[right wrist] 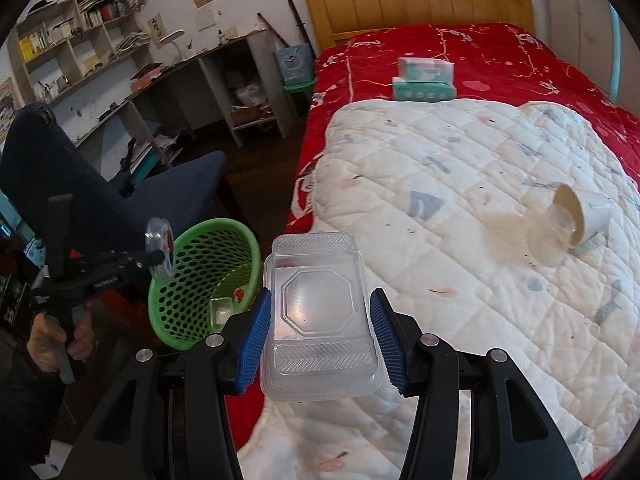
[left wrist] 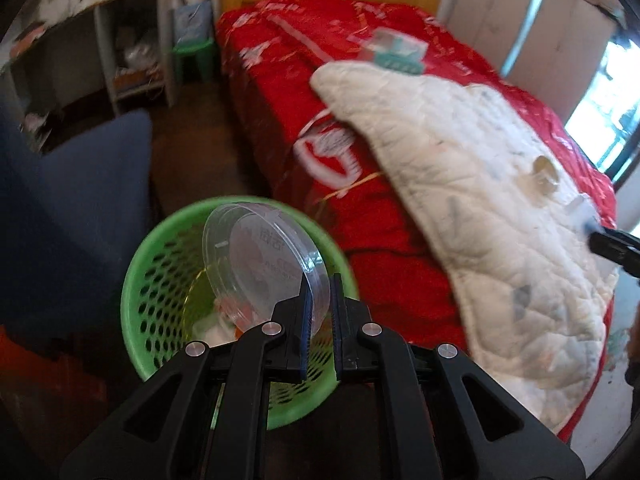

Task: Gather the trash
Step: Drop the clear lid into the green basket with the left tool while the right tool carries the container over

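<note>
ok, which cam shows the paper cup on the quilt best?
Right wrist: the white paper cup lies on its side, sharp, brown inside visible, a clear plastic cup at its mouth. Left wrist shows only a small motion-blurred shape.

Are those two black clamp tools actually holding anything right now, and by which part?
Yes. The left gripper pinches a round clear plastic lid by its rim, over the green basket. The right gripper clamps a rectangular clear plastic container by its long sides.
</note>
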Action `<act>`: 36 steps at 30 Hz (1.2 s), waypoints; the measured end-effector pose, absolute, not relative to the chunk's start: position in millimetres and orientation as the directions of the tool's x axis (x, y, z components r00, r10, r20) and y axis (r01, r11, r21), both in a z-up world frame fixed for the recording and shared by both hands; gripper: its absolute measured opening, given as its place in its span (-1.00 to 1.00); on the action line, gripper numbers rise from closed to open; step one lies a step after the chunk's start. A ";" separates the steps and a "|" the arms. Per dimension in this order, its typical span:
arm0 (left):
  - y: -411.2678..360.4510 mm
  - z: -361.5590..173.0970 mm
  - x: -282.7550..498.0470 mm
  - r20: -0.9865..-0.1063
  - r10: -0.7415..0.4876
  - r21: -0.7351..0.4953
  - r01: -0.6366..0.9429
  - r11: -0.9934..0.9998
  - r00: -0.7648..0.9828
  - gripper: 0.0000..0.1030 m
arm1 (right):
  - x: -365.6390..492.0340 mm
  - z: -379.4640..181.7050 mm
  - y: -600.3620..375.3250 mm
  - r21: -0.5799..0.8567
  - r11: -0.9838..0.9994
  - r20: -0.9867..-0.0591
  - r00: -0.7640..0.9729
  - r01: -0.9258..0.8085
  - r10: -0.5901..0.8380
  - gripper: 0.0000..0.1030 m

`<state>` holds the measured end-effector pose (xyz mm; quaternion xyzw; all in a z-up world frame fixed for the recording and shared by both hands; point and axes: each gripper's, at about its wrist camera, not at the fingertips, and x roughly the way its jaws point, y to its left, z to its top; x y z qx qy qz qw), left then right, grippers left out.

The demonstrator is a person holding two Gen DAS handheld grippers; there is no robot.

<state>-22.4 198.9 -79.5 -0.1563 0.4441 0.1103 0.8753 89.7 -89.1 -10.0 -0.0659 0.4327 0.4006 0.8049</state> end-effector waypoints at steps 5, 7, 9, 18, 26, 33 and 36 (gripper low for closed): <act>217.8 -105.3 -24.2 -0.843 0.029 -0.216 -0.387 0.896 0.538 -0.79 | 83.7 -9.1 -76.8 0.240 0.655 -0.752 0.290 -0.716 0.592 -0.05; 226.4 -114.9 -27.1 -0.849 -0.003 -0.259 -0.411 0.874 0.528 -0.60 | 82.3 -9.0 -72.2 0.239 0.649 -0.752 0.285 -0.723 0.594 -0.05; 229.6 -118.8 -30.8 -0.852 0.002 -0.260 -0.428 0.866 0.523 -0.47 | 80.8 -9.9 -68.0 0.240 0.643 -0.753 0.279 -0.727 0.597 -0.05; 240.2 -127.4 -49.8 -0.849 -0.026 -0.310 -0.457 0.834 0.528 0.01 | 75.2 -12.8 -45.6 0.252 0.610 -0.752 0.245 -0.751 0.612 -0.04; 245.0 -128.6 -61.2 -0.848 -0.014 -0.310 -0.476 0.823 0.529 0.01 | 68.9 -14.3 -29.3 0.252 0.587 -0.755 0.224 -0.769 0.617 -0.04; 250.4 -119.1 -81.8 -0.840 0.021 -0.306 -0.504 0.808 0.542 0.01 | 65.7 -20.0 -4.1 0.270 0.552 -0.758 0.180 -0.789 0.627 -0.04; 255.2 -112.5 -90.5 -0.833 0.043 -0.301 -0.518 0.800 0.551 0.01 | 62.2 -23.9 14.1 0.284 0.528 -0.757 0.151 -0.800 0.635 -0.04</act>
